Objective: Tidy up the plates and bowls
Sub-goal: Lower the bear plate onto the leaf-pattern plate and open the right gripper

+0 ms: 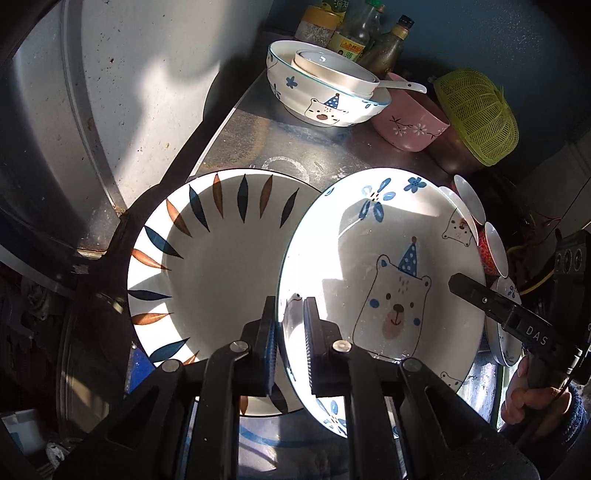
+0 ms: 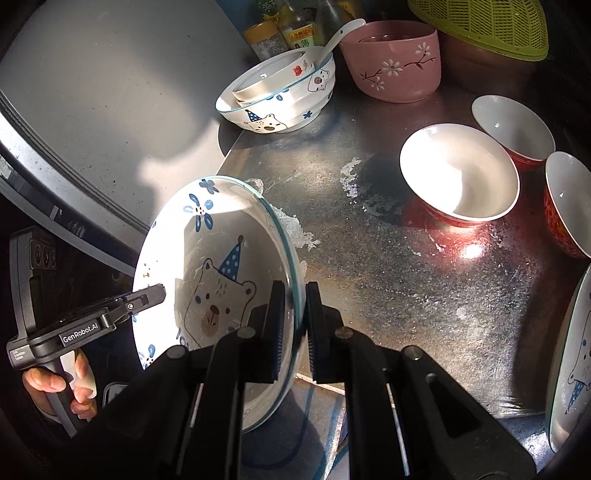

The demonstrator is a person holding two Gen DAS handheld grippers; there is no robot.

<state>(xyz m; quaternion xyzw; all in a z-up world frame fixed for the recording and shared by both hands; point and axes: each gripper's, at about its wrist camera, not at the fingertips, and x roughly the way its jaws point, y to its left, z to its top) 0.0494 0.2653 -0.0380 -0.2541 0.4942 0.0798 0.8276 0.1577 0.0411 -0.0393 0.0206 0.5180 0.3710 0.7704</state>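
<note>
You had the left gripper (image 1: 289, 332) and right gripper (image 2: 295, 325) both clamped on opposite rims of the bear plate (image 1: 369, 266); glazed, slippery, breakable.

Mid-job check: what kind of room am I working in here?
Most likely a home kitchen: a stained metal counter, sauce bottles at the back, and scattered bowls beside the bear plate.

We note: bear plate (image 1: 384, 280) white, blue-rimmed, blue flowers, bear in blue dotted hat. Leaf plate (image 1: 207, 266) white, navy and brown leaves. Cup (image 2: 393, 61) pink, white blossoms. Bowls (image 2: 458, 181) red outside, white inside. Strainer (image 1: 478, 116) lime green.
</note>
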